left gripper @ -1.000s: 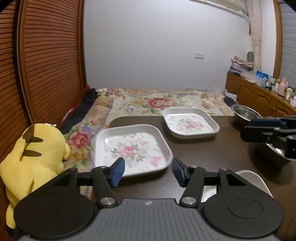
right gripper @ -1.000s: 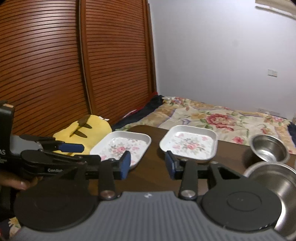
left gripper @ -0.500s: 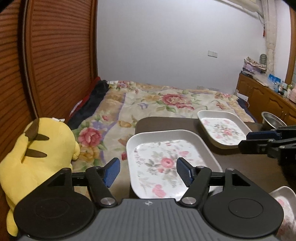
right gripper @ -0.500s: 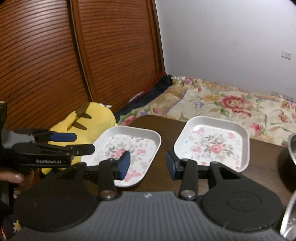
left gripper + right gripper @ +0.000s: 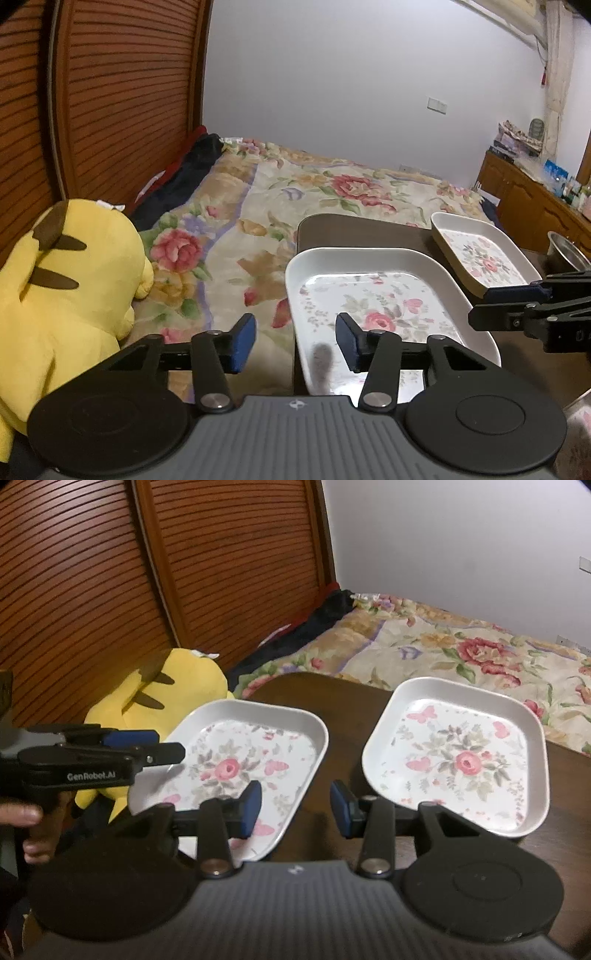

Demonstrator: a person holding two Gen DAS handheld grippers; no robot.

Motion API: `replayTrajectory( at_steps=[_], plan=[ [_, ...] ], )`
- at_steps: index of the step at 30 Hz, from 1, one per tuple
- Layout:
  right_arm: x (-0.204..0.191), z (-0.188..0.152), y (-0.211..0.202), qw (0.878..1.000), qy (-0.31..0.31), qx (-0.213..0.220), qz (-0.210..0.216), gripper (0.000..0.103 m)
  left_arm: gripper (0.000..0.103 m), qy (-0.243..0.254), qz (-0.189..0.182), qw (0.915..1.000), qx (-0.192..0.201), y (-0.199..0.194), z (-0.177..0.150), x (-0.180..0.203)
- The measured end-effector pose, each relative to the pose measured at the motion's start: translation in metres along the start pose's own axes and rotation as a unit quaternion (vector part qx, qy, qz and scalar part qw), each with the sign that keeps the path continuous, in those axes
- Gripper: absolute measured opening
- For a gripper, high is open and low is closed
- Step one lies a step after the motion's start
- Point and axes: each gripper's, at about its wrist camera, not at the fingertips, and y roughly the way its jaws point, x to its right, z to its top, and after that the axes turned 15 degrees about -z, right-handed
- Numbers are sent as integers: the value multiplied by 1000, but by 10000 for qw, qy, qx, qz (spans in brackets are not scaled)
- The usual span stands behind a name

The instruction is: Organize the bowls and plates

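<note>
Slatted wooden doors (image 5: 110, 590) are running along the left wall, with one yellow plush toy (image 5: 62, 280) slumping below them on the floral bedspread (image 5: 332, 192). Next along, the left gripper (image 5: 295, 339) is hovering with its jaws wide apart and nothing between them, straddling the near-left edge of a dark wooden table (image 5: 332, 701). Two square white floral plates are sitting on that table: the left plate (image 5: 243, 753) is overhanging the table's left edge, and the right plate (image 5: 461, 753) is lying apart from it further right. The right gripper (image 5: 295, 805) is hanging over the bare strip between the two plates, its jaws also spread and empty. A hand (image 5: 26, 827) is gripping the left gripper's handle. At the far right, the rim of one steel bowl (image 5: 565, 251) is just showing beyond the right plate, near a wooden cabinet (image 5: 528, 206) cluttered on top.
</note>
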Motion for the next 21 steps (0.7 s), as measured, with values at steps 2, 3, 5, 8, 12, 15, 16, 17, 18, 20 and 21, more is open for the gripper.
replayTrajectory(
  at_steps=[2, 3, 5, 8, 12, 15, 16, 17, 18, 20, 21],
  plan=[
    [0, 1, 3, 10000, -12, -25, 5, 42, 47, -43, 25, 10000, 21, 1, 0, -5],
    [-2, 1, 4, 10000, -30, -32, 6, 42, 47, -52, 31, 10000, 24, 1, -1, -6],
    [-3, 0, 7, 10000, -48, -67, 16, 42, 46, -71, 9, 10000, 21, 0, -1, -9],
    [-5, -2, 11, 9999, -83, -137, 22, 39, 39, -128, -53, 9999, -5, 1, -2, -11],
    [-7, -3, 12, 9998, -119, -161, 53, 26, 24, -189, -174, 9997, -19, -1, -6, -10],
    [-7, -3, 12, 9998, -102, -152, 41, 19, 20, -271, -223, 9994, 18, -4, -10, -8],
    [-6, -3, 11, 9998, -95, -167, 45, 18, 19, -291, -230, 9993, 33, -5, -11, -7],
    [-6, -3, 12, 9998, -96, -175, 38, 17, 17, -305, -243, 9992, 43, -6, -12, -6],
    [-6, -3, 12, 9998, -103, -175, 41, 16, 17, -310, -264, 9992, 38, -6, -13, -5],
    [-5, -3, 12, 9998, -89, -193, 55, 15, 16, -294, -278, 9992, 34, -6, -14, -2],
    [-5, -4, 12, 9997, -85, -213, 66, 15, 16, -280, -261, 9993, 33, -7, -14, -1]
  ],
)
